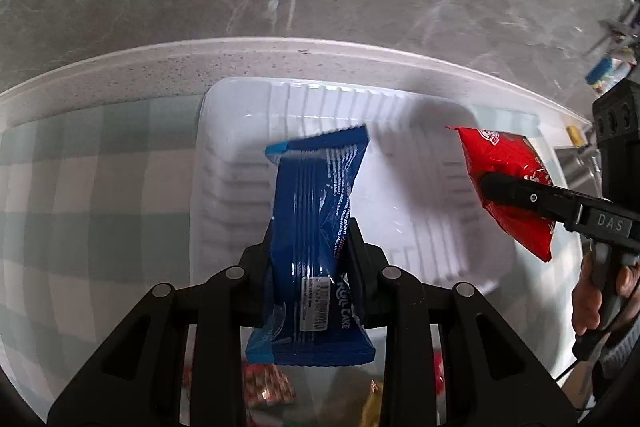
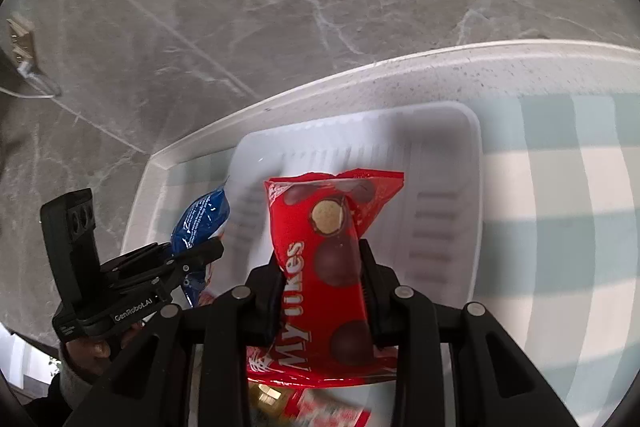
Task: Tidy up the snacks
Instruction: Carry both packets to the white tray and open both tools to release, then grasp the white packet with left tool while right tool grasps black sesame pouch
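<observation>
Left gripper (image 1: 310, 247) grips blue packet (image 1: 316, 239); right gripper (image 2: 322, 267) grips red packet (image 2: 328, 267); white tray (image 1: 420, 131) seemingly underneath.

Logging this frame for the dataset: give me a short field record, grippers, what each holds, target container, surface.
left gripper: jaws shut on blue roll cake packet, held over the tray
right gripper: jaws shut on red chocolate ball packet, also over the tray
container: white plastic tray, nothing seen resting inside it
surface: checked green and white tablecloth
other snacks: more wrappers near the bottom edge, blurred
</observation>
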The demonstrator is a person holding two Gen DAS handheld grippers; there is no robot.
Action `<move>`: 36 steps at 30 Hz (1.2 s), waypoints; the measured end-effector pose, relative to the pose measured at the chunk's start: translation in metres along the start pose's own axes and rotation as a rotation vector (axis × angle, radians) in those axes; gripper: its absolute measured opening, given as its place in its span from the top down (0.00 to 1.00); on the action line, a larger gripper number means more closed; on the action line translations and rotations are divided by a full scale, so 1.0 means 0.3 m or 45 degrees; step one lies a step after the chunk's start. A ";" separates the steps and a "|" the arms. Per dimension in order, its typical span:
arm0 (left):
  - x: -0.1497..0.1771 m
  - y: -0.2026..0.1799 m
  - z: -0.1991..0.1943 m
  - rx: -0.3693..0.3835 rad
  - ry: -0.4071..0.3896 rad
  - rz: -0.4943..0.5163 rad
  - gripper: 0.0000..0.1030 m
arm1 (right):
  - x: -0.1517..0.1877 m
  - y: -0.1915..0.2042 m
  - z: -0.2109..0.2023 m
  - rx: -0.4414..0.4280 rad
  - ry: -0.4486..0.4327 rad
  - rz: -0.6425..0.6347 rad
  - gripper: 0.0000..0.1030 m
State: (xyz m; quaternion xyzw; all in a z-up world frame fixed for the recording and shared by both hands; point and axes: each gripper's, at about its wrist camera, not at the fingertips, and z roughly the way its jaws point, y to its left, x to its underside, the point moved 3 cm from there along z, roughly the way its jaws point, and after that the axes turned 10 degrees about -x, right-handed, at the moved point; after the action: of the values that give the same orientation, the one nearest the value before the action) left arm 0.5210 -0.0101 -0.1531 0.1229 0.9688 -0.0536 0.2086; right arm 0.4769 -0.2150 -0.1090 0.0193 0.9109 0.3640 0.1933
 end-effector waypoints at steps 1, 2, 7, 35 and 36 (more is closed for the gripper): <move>-0.015 0.002 0.026 -0.003 0.016 -0.008 0.73 | -0.012 -0.004 0.017 0.019 0.004 -0.015 0.66; -0.027 0.004 0.050 -0.006 0.036 -0.021 0.73 | -0.023 -0.008 0.033 0.044 0.008 -0.034 0.64; -0.058 0.017 0.102 -0.005 0.034 -0.057 0.73 | -0.046 -0.012 0.067 0.171 0.000 -0.129 0.59; 0.521 0.244 -0.321 -0.022 -0.018 -0.310 0.73 | 0.405 0.244 -0.186 0.130 -0.018 -0.299 0.44; 0.553 0.247 -0.324 -0.020 -0.007 -0.316 0.73 | 0.436 0.245 -0.187 0.135 -0.006 -0.301 0.44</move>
State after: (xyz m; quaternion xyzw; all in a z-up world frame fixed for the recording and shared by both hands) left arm 0.3559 0.1121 -0.1381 0.0004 0.9764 -0.0716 0.2039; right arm 0.3278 -0.1747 -0.0668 -0.0770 0.9244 0.2899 0.2356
